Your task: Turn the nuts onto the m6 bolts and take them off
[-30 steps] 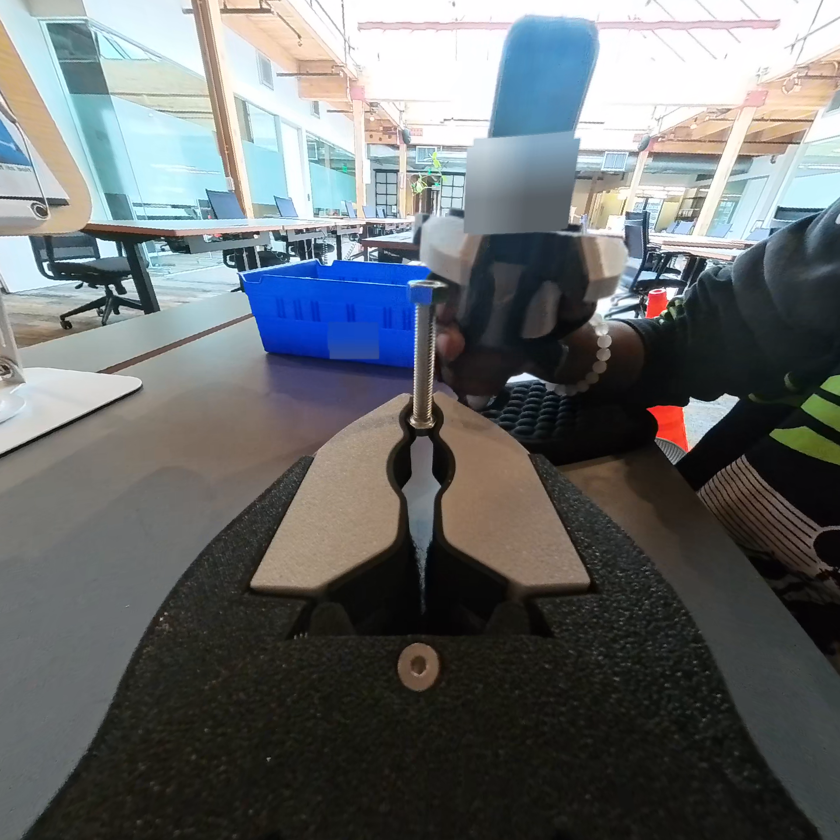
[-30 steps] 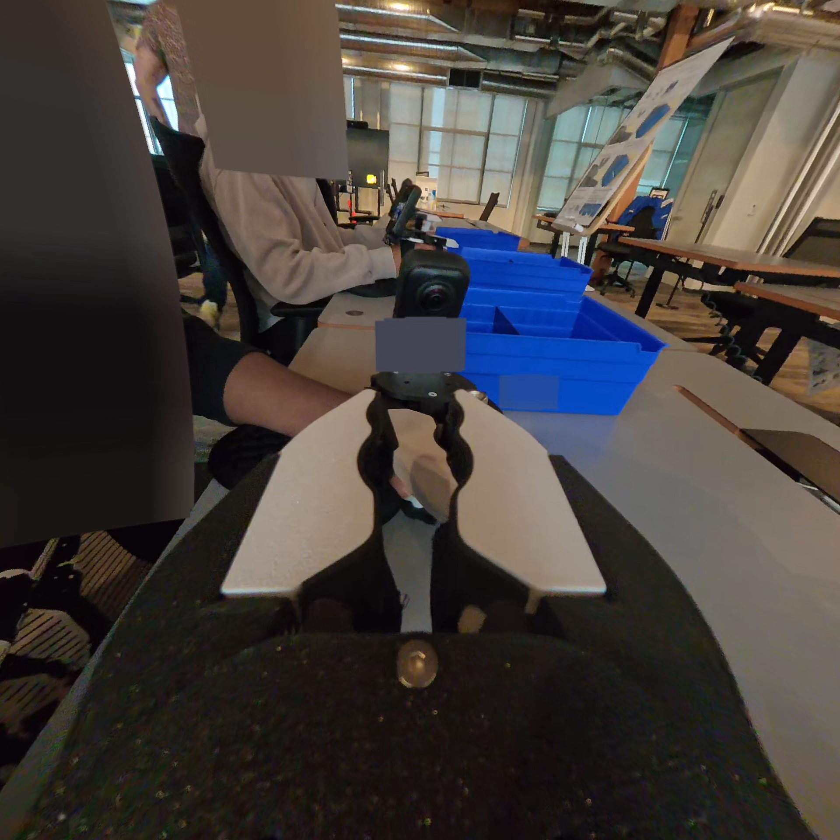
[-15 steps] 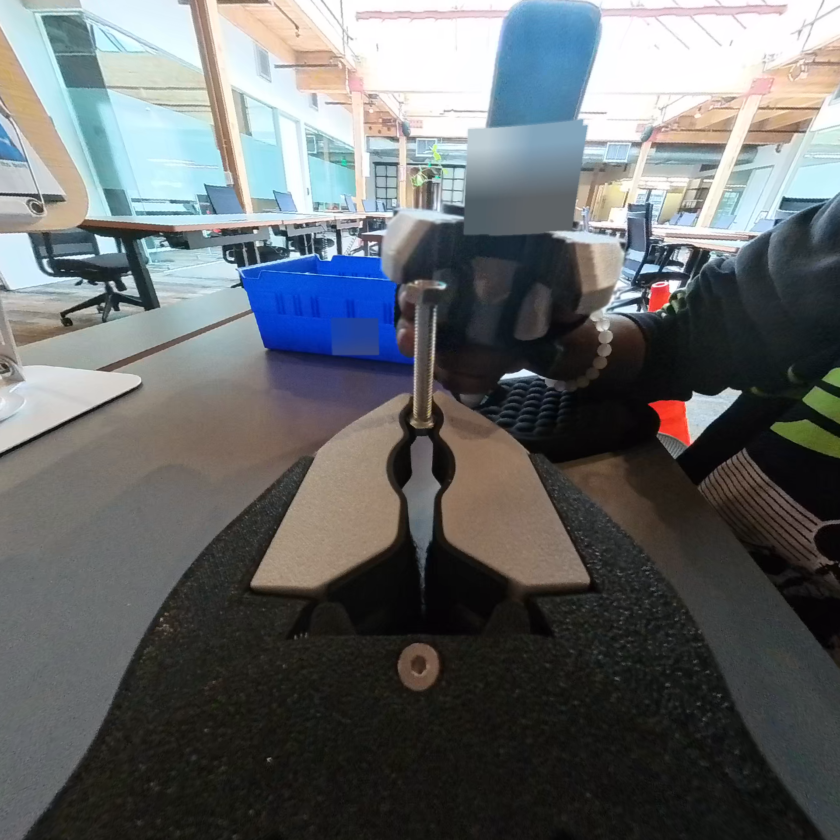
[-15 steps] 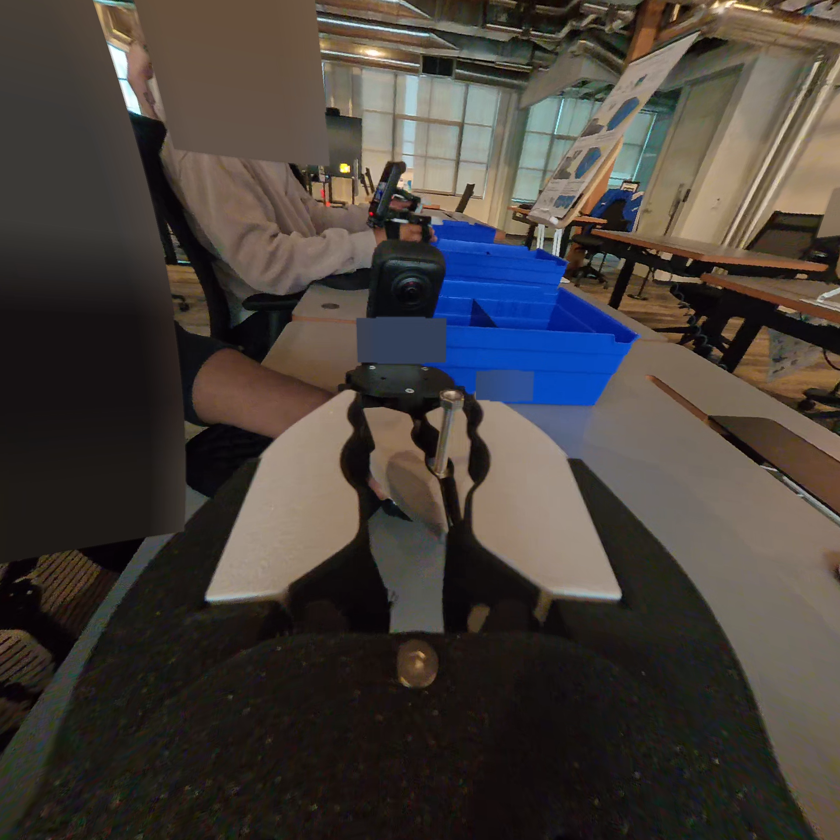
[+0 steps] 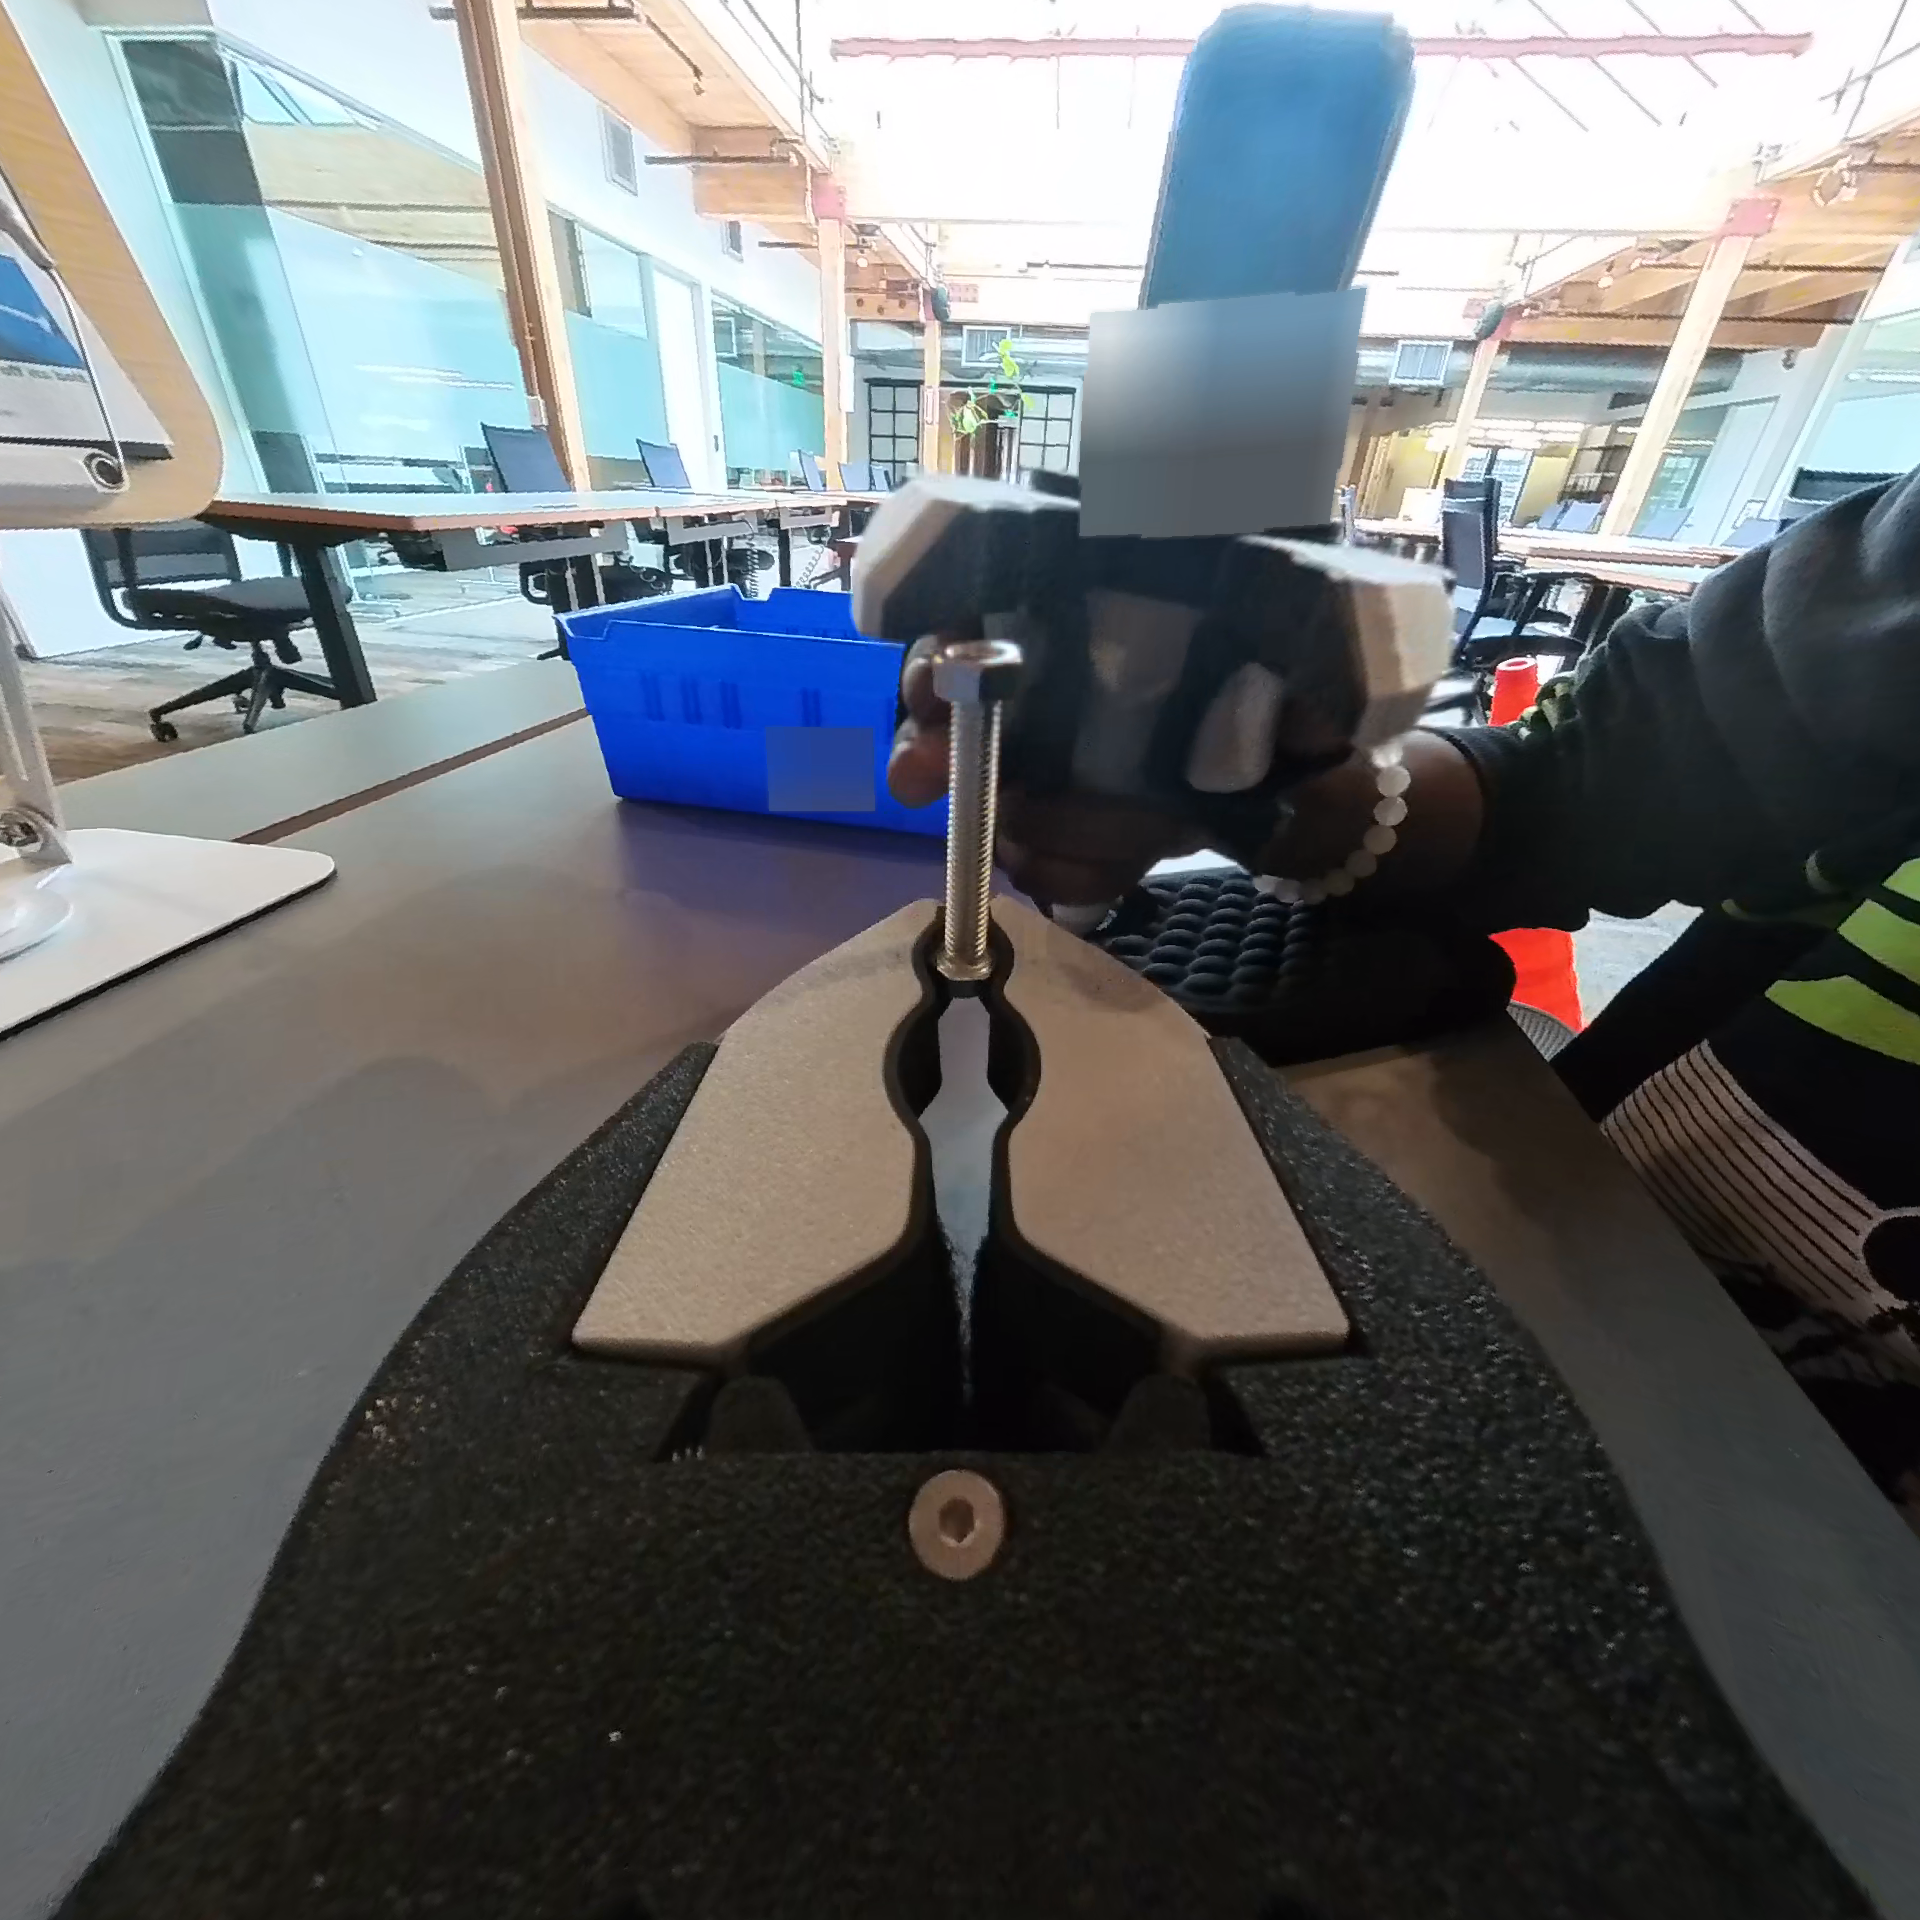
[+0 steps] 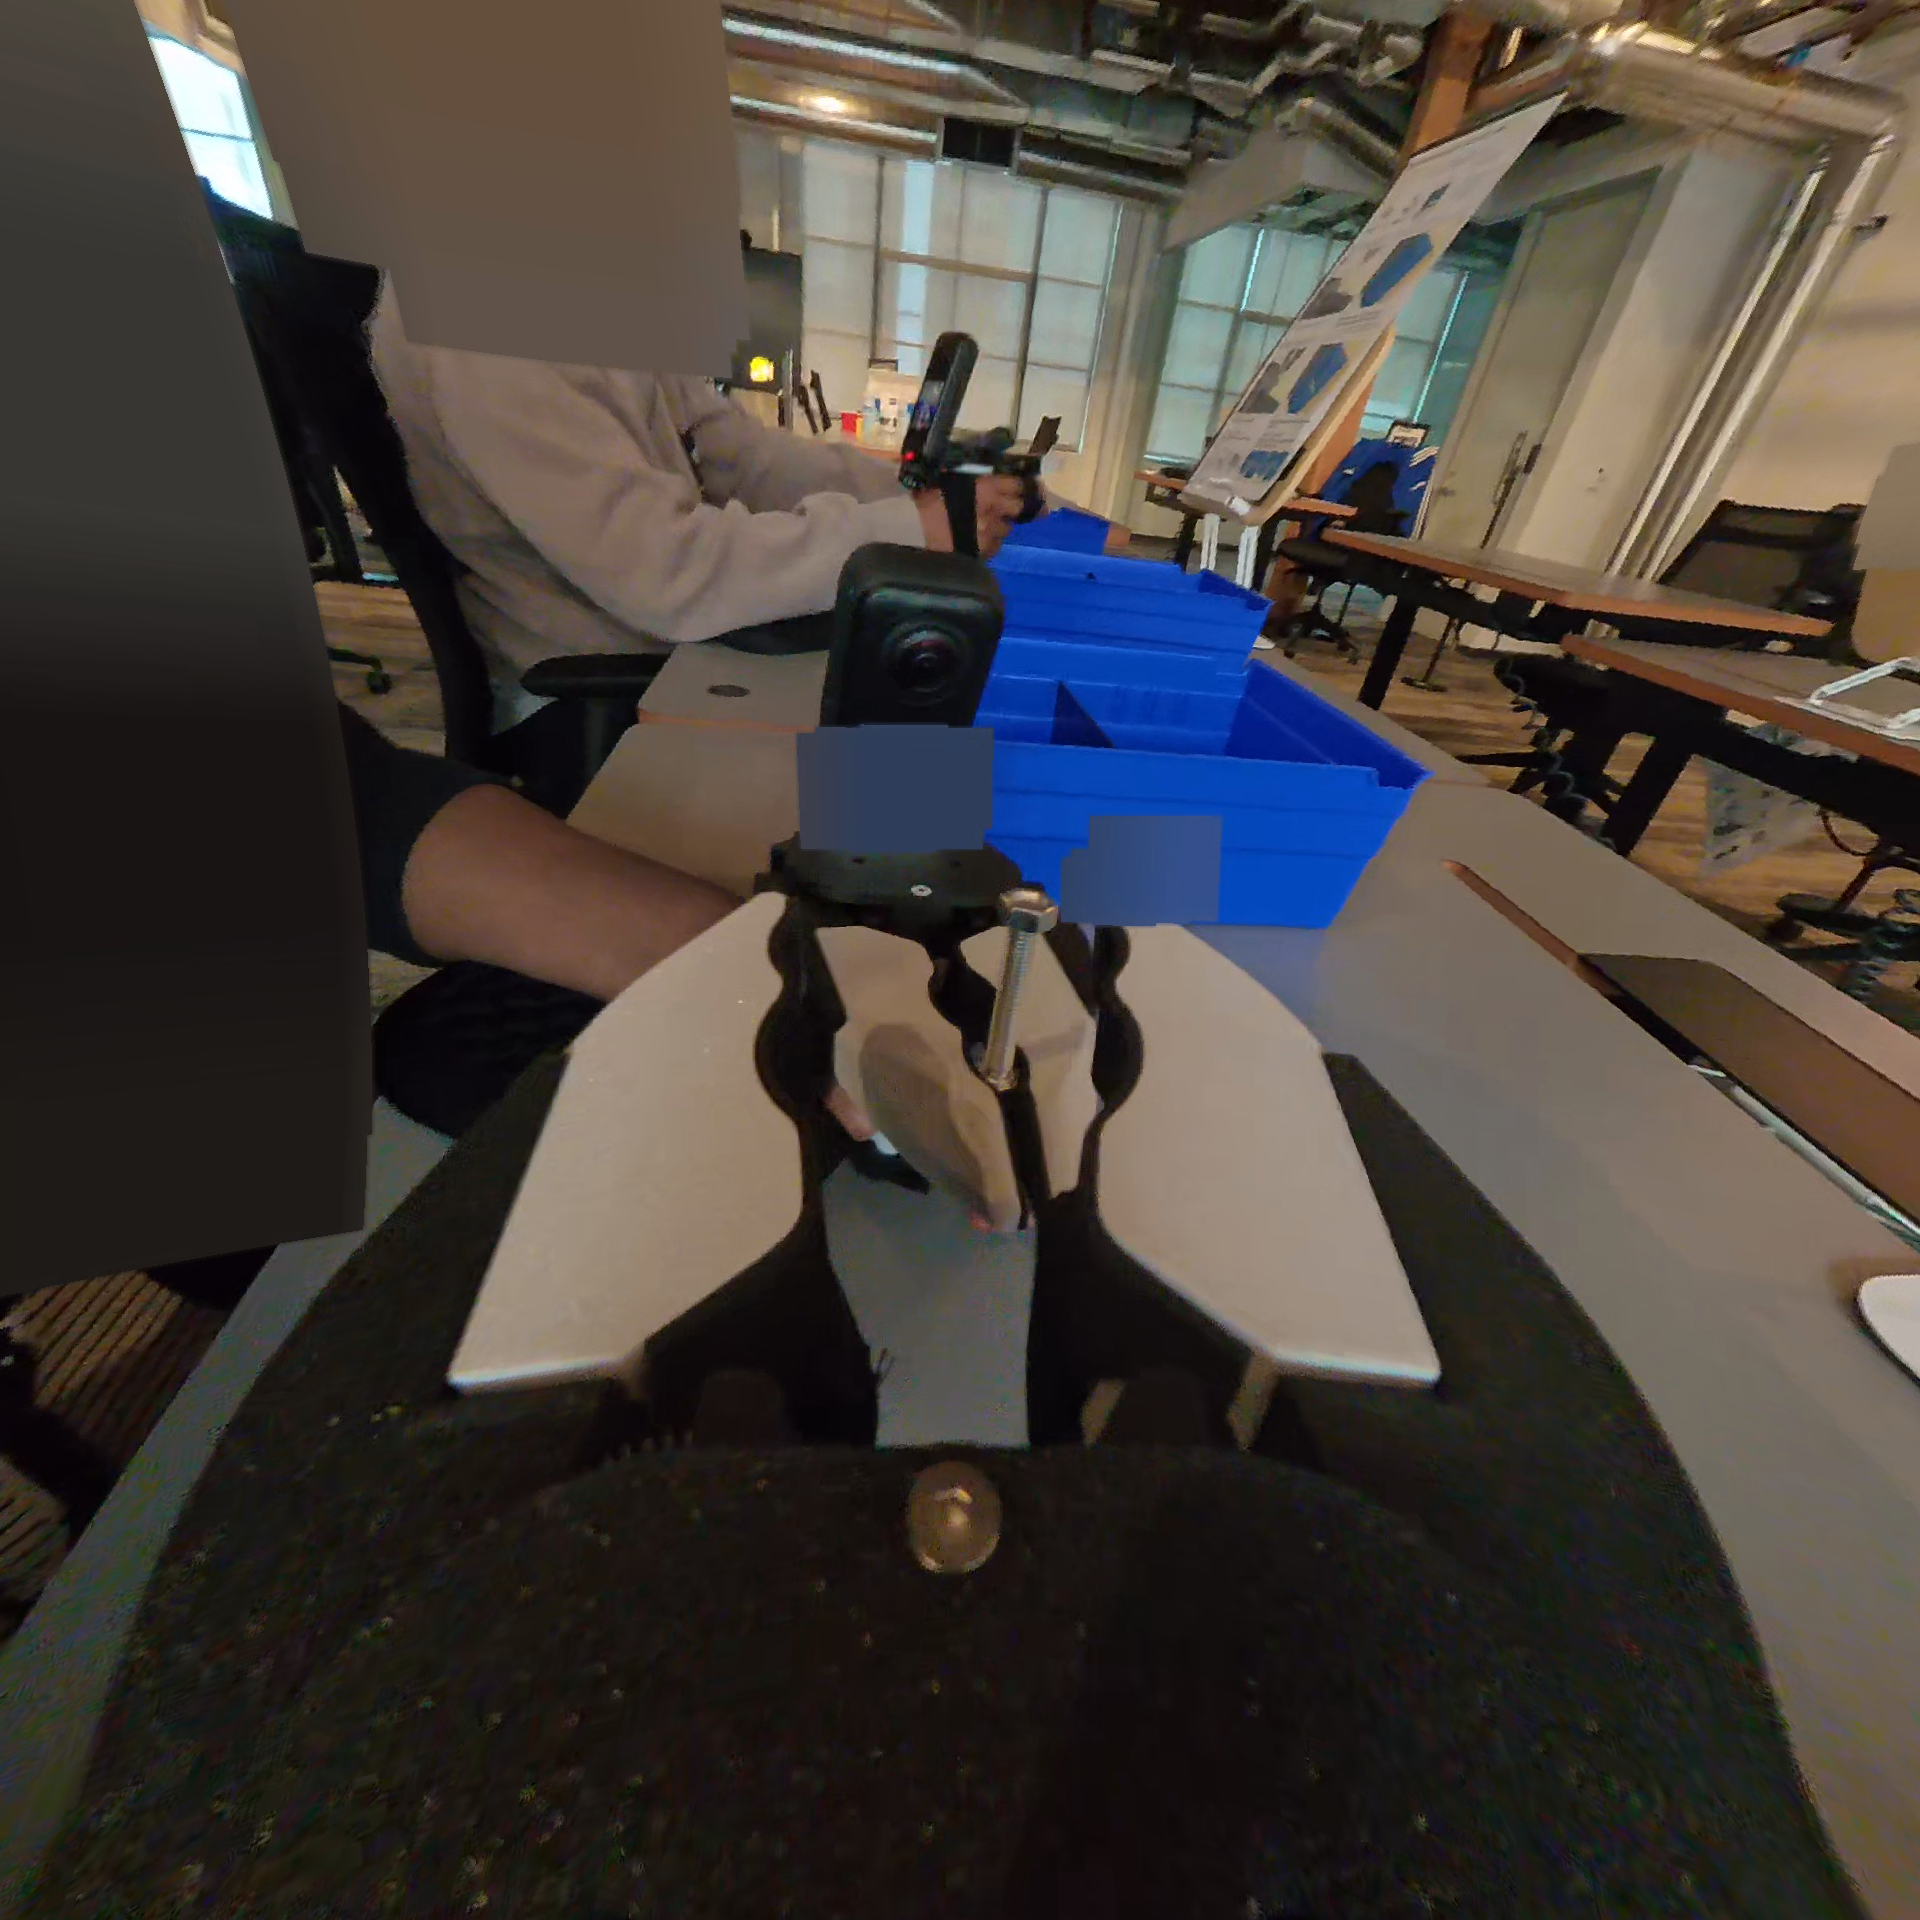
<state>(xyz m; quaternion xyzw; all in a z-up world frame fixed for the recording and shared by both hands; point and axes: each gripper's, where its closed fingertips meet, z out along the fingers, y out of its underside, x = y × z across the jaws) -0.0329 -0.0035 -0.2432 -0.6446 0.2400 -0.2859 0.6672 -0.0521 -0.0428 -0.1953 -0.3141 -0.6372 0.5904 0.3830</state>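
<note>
Left gripper (image 5: pixel 966 961) clenches an upright threaded silver steel bolt (image 5: pixel 971 821); right gripper (image 6: pixel 951 1023) gapes released.
The bolt's lower end is hidden between the fingertips.

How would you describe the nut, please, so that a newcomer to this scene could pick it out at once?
Start at the dark table with the blue bin. In front of the bin, the left gripper pinches a silver threaded bolt upright at its lower end. The nut is the small silver hexagonal piece at the bolt's top, the only faceted part on the round shaft.
</note>
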